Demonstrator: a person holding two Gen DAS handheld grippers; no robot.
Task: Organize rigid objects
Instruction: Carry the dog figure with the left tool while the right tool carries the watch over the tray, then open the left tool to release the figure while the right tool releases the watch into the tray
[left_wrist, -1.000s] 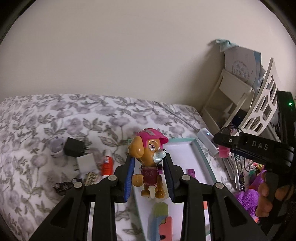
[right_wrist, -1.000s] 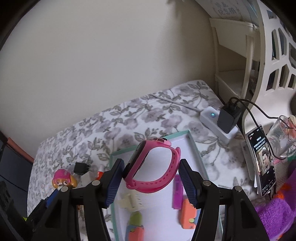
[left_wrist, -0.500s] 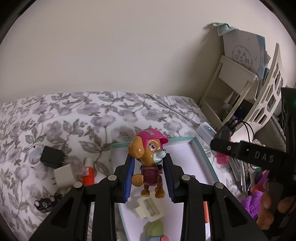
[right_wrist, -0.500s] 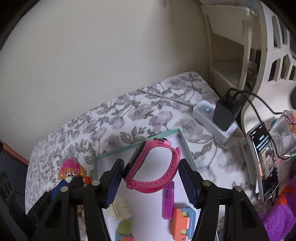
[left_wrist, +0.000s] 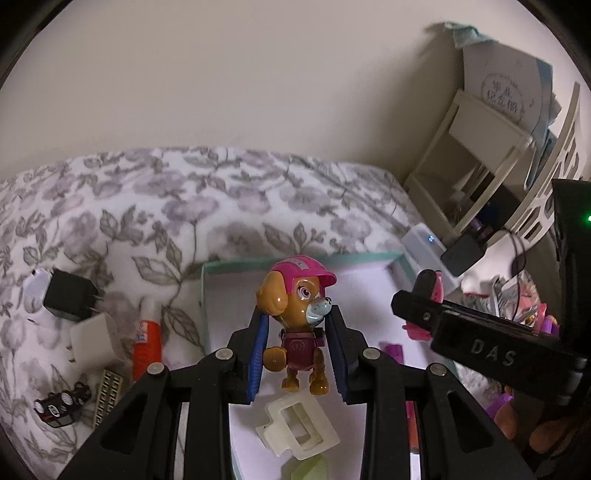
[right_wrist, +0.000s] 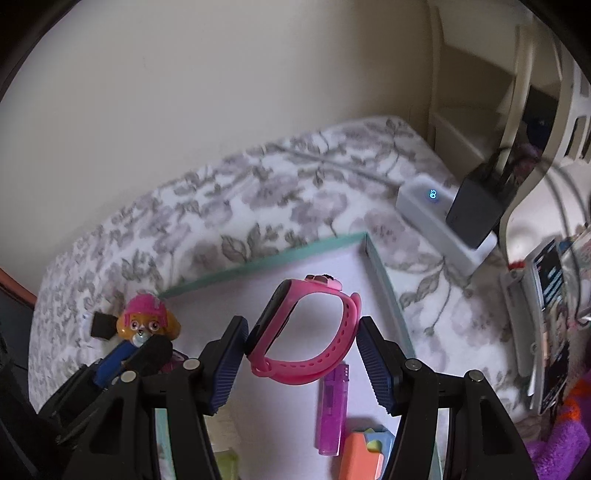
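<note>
A toy dog (left_wrist: 291, 295) with a pink helmet stands upright between the blue pads of my left gripper (left_wrist: 297, 332), which is shut on its body. It hangs over the near left part of a white tray with a teal rim (left_wrist: 236, 263). My right gripper (right_wrist: 302, 325) is shut on a pink wristwatch (right_wrist: 325, 365), its pads pressing the dark face and the strap. The watch hangs over the far right part of the tray (right_wrist: 258, 264). In the right wrist view the toy dog (right_wrist: 147, 321) shows at the left, close to the watch.
In the tray lie a white plastic clip (left_wrist: 299, 421), a purple lighter (right_wrist: 330, 410) and an orange block (right_wrist: 360, 458). On the flowered blanket left of it are a black charger (left_wrist: 70, 295), a white adapter (left_wrist: 92, 336) and an orange tube (left_wrist: 147, 347). A power strip (right_wrist: 436, 206) and a phone (right_wrist: 550, 302) lie to the right.
Both grippers have come down toward the tray with their loads, and the tray and its contents look larger. The two grips are unchanged.
</note>
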